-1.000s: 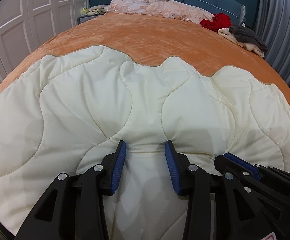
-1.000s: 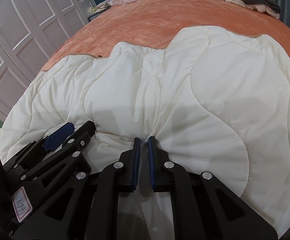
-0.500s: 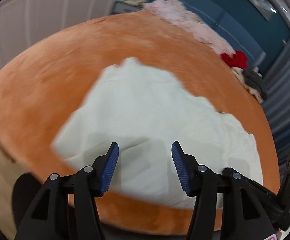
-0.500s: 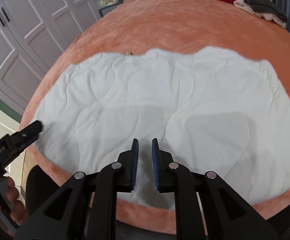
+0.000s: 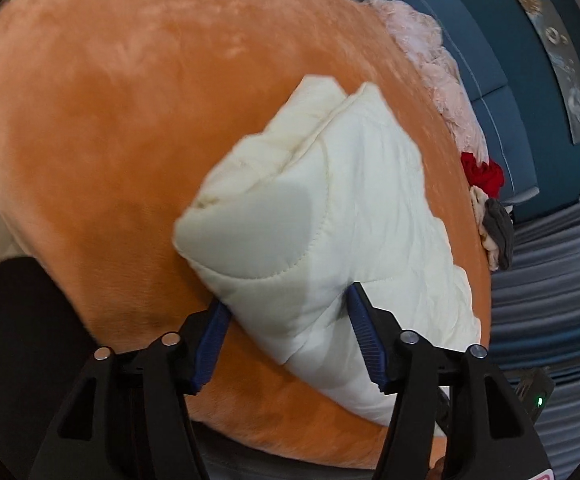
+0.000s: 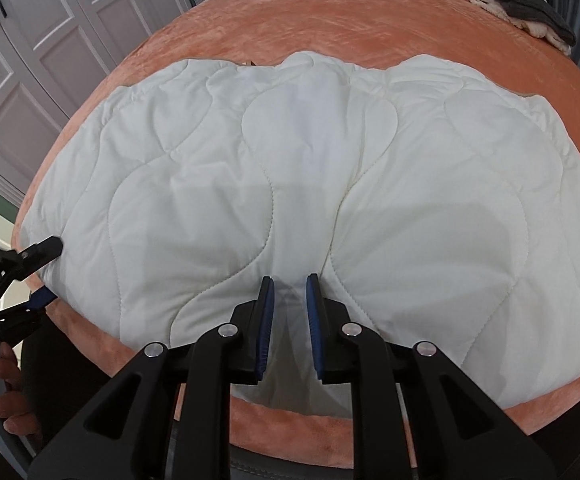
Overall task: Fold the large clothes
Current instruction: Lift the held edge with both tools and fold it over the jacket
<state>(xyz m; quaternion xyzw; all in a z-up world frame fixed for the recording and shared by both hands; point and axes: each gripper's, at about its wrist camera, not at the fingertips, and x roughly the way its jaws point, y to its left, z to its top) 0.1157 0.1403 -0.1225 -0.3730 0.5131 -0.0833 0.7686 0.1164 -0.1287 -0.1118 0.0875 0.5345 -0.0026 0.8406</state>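
Note:
A cream quilted garment [image 6: 290, 160] lies folded into a wide band across the orange bed cover [image 6: 330, 16]. My right gripper [image 6: 289, 279] hovers over the middle of its near edge. A narrow gap shows between the blue pads and no cloth is pinched. My left gripper [image 5: 286, 300] is at the band's thick left end [image 5: 330, 200]. Its jaws are opening, with the folded end between the pads but not squeezed. From the right wrist view, the left gripper [image 6: 46, 272] straddles that end at the bed's left side, held by a hand [image 6: 2, 380].
At the far end of the bed lie a pink pile [image 5: 438, 64], a red garment [image 5: 484, 172] and grey and cream clothes [image 6: 530, 12]. A blue headboard [image 5: 482, 60] stands behind them. White wardrobe doors [image 6: 50, 60] line the left side.
My left gripper swung from the middle of the near edge to the garment's left end, rolled and widened. My right gripper let go of the pinched cloth and lifted; the garment now lies flatter.

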